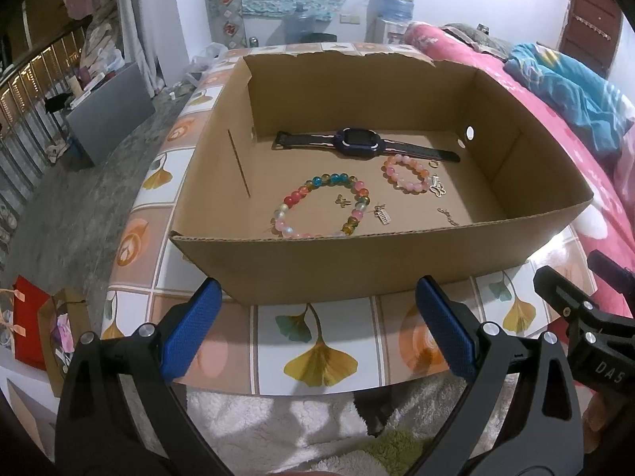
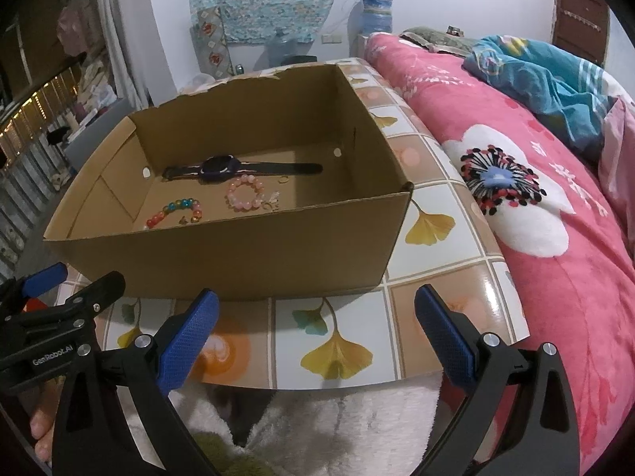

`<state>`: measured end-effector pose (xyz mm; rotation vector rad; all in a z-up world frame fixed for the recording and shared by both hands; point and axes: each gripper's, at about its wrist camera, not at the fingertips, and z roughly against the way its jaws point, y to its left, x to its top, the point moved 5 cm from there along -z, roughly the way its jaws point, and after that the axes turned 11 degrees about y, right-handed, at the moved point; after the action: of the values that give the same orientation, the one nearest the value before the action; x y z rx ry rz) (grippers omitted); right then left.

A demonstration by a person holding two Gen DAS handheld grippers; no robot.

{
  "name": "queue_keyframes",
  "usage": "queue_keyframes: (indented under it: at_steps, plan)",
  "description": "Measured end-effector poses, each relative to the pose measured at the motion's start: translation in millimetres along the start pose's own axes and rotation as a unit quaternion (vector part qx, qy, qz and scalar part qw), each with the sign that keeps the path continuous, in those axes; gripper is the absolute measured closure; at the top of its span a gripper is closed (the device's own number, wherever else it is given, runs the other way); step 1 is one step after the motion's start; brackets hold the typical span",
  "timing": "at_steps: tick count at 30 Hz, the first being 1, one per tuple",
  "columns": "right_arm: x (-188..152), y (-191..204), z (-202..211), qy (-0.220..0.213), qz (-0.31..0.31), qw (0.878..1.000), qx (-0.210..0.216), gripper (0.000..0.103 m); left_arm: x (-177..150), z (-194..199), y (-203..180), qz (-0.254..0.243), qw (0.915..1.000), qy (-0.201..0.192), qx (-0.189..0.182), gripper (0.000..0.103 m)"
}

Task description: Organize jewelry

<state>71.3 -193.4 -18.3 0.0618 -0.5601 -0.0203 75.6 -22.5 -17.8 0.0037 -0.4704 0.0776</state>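
Jewelry lies inside the cardboard box [image 1: 317, 265] at twelve o'clock. Watch [image 1: 357, 143] axis runs nine-to-three. Left gripper [image 1: 317, 329] and right gripper [image 2: 317, 329], both wide and empty, are about equally near

White letters "DAS" stand on the black body of the right gripper [image 1: 563, 297] where it shows at the edge of the left wrist view. In the right wrist view, the black body of the left gripper [image 2: 75, 281] carries the white brand "GenRobot.AI". The pink blanket [image 2: 555, 198] bears red characters too blurred to read.
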Motion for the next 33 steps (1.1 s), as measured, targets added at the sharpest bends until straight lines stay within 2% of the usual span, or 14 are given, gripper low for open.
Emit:
queue_keyframes:
  at_steps: [33]
  plan:
    - [1.4,9.9,2.8,0.001,0.011,1.000,0.000,0.007,-0.7,4.8,4.3,0.008,0.9999,-0.005,-0.004,0.008]
